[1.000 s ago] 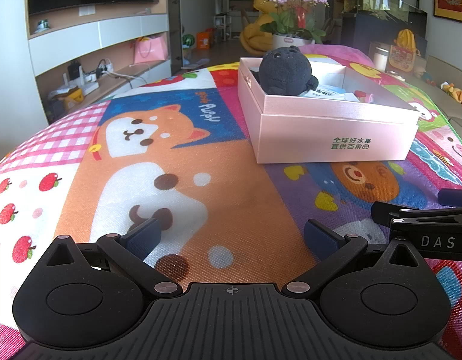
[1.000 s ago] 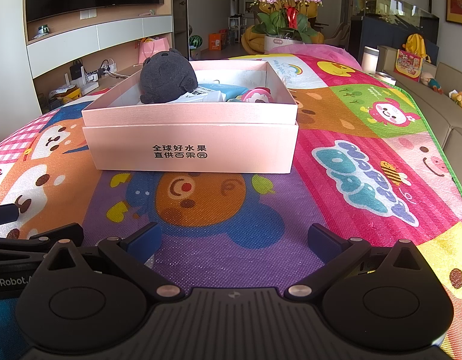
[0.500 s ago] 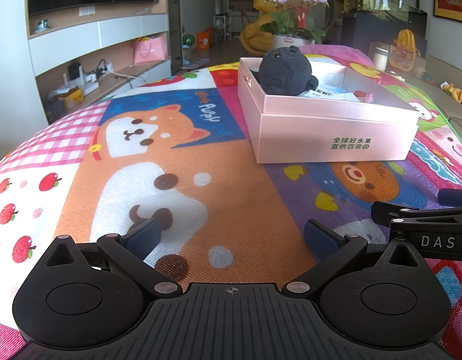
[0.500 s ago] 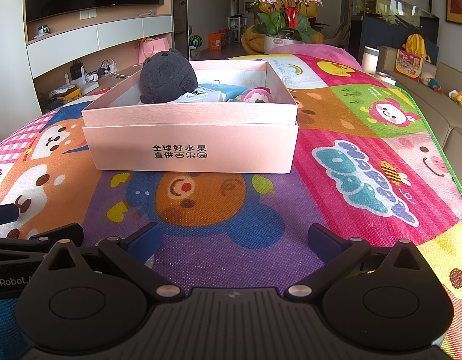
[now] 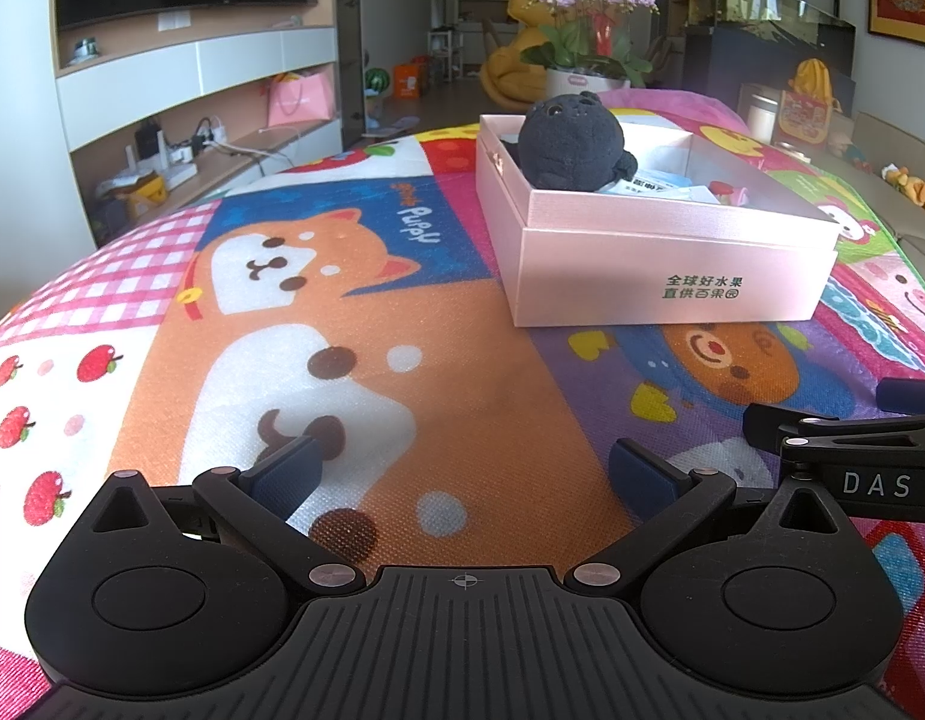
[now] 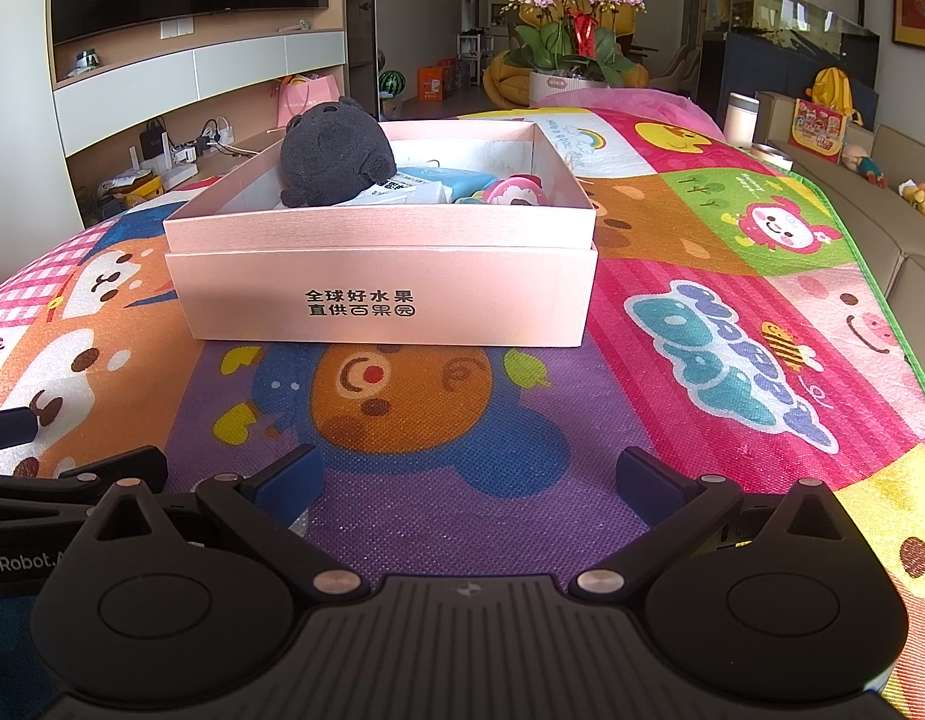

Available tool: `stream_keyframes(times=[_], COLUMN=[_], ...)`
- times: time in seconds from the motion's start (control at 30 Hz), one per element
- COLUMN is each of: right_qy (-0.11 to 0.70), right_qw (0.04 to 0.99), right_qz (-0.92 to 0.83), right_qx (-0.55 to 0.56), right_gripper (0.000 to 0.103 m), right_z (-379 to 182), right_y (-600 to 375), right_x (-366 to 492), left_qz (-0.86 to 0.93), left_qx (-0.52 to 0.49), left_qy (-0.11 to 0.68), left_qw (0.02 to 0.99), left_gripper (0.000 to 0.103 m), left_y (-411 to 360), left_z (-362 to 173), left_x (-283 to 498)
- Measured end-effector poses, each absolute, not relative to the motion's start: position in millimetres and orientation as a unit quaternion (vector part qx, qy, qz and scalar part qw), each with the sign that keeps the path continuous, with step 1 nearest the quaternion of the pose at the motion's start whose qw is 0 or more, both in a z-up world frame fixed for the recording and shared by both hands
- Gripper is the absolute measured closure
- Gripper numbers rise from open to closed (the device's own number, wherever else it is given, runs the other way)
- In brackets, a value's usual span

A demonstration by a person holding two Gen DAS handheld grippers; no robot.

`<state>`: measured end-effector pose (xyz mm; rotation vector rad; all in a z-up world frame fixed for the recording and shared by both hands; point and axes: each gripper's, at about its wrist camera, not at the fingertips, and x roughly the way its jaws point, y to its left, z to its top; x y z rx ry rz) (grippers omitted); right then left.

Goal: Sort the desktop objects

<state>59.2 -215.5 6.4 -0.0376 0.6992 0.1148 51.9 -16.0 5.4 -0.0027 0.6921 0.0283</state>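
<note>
We hold the left gripper [image 5: 465,471] and right gripper [image 6: 468,474] low over the surface [image 6: 732,324], both spread wide, nothing between the pads. Pink box [image 6: 384,294] sits at twelve o'clock of the right gripper, one o'clock of the left. Inside: dark plush toy [image 6: 336,156], blue packet [image 6: 444,177], pink trinket [image 6: 513,192]. No loose items visible outside; sorting looks about done.
</note>
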Motion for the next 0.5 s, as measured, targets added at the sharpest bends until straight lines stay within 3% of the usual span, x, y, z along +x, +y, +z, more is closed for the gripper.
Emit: stream_keyframes(times=[0.5], right_qy=[0.342], right_qw=[0.938], right_qz=[0.056], right_qx=[-0.019], right_gripper=[0.0], right_z=[8], right_y=[-217], right_x=[59], left_qz=[0.01], left_qx=[-0.016], left_qy=[0.37], left_qw=[0.929], left_gripper=[0.0], left_y=[-9], left_z=[11], left_x=[61])
